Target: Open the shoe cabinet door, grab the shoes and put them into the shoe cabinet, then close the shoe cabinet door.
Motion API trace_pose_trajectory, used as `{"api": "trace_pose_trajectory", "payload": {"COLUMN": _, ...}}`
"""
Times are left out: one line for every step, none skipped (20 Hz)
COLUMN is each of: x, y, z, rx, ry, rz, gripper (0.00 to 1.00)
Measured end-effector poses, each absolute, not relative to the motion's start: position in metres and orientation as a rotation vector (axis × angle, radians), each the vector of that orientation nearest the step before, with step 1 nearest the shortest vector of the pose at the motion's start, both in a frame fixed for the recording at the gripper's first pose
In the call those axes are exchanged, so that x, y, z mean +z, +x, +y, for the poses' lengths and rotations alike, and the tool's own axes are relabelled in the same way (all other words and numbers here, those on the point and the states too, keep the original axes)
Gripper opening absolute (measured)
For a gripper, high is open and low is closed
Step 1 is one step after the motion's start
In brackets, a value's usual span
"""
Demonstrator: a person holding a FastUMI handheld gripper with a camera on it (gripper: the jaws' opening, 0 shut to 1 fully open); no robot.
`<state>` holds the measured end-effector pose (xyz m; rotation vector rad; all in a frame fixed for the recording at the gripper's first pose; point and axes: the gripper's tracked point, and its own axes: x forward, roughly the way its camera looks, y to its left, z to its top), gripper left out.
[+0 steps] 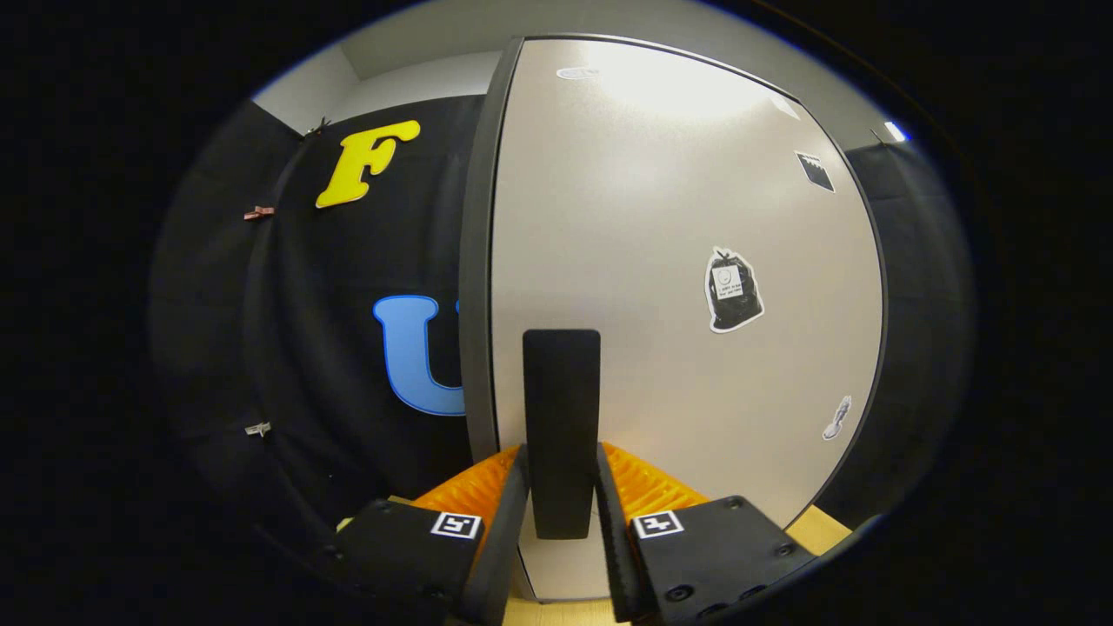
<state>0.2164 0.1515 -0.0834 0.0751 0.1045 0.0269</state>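
The fingers (562, 513) are sitting narrow around the dark upright handle (562, 426) of the shoe cabinet door (678, 261), one on each side of it. They look to be touching or very nearly touching its flanks, though I cannot tell for sure that both are pressing, so call it a close bracket rather than a proven grip.

The handle is lying right between the fingers and running up beyond their tips, its long axis upright and in line with the gap. The gripper is coming at it square, pointing straight into the pale door panel, level and not rolled to either side.

Moving outward, the door is filling the space ahead. Its dark edge (476, 261) is standing just left of the handle, so the handle is set near that edge, and I judge the hinge to be on the far right side. That makes the coming pull an arc towards the camera, with the edge swinging out first.

Stickers are dotted on the panel: a black bag-shaped one (733, 289) up to the right. A light wooden surface (826, 530) is peeking below. The shoes are nowhere on show yet, so the task looks to be at its opening step.
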Motion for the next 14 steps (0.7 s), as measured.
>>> {"api": "trace_pose_trajectory", "payload": {"x": -0.084, "y": 0.217, "z": 0.151, "rx": 0.027, "ry": 0.072, "rz": 0.107, "gripper": 0.44}}
{"api": "trace_pose_trajectory", "payload": {"x": -0.084, "y": 0.219, "z": 0.15, "rx": 0.024, "ry": 0.063, "rz": 0.103, "gripper": 0.43}}
{"api": "trace_pose_trajectory", "payload": {"x": -0.083, "y": 0.218, "z": 0.15, "rx": 0.027, "ry": 0.057, "rz": 0.104, "gripper": 0.36}}
{"api": "trace_pose_trajectory", "payload": {"x": -0.084, "y": 0.216, "z": 0.15, "rx": 0.025, "ry": 0.062, "rz": 0.106, "gripper": 0.33}}
{"api": "trace_pose_trajectory", "payload": {"x": -0.084, "y": 0.216, "z": 0.149, "rx": 0.025, "ry": 0.069, "rz": 0.113, "gripper": 0.3}}
{"api": "trace_pose_trajectory", "payload": {"x": -0.085, "y": 0.216, "z": 0.15, "rx": 0.029, "ry": 0.071, "rz": 0.121, "gripper": 0.24}}
{"api": "trace_pose_trajectory", "payload": {"x": -0.084, "y": 0.215, "z": 0.149, "rx": 0.03, "ry": 0.069, "rz": 0.122, "gripper": 0.24}}
{"api": "trace_pose_trajectory", "payload": {"x": -0.086, "y": 0.214, "z": 0.15, "rx": 0.037, "ry": 0.064, "rz": 0.129, "gripper": 0.19}}
{"api": "trace_pose_trajectory", "payload": {"x": -0.083, "y": 0.21, "z": 0.15, "rx": 0.046, "ry": 0.06, "rz": 0.128, "gripper": 0.14}}
{"api": "trace_pose_trajectory", "payload": {"x": -0.083, "y": 0.207, "z": 0.15, "rx": 0.056, "ry": 0.058, "rz": 0.131, "gripper": 0.14}}
{"api": "trace_pose_trajectory", "payload": {"x": -0.081, "y": 0.201, "z": 0.15, "rx": 0.065, "ry": 0.066, "rz": 0.132, "gripper": 0.14}}
{"api": "trace_pose_trajectory", "payload": {"x": -0.079, "y": 0.194, "z": 0.151, "rx": 0.075, "ry": 0.077, "rz": 0.135, "gripper": 0.14}}
{"api": "trace_pose_trajectory", "payload": {"x": -0.076, "y": 0.185, "z": 0.15, "rx": 0.083, "ry": 0.084, "rz": 0.13, "gripper": 0.14}}
{"api": "trace_pose_trajectory", "payload": {"x": -0.072, "y": 0.175, "z": 0.149, "rx": 0.094, "ry": 0.08, "rz": 0.127, "gripper": 0.14}}
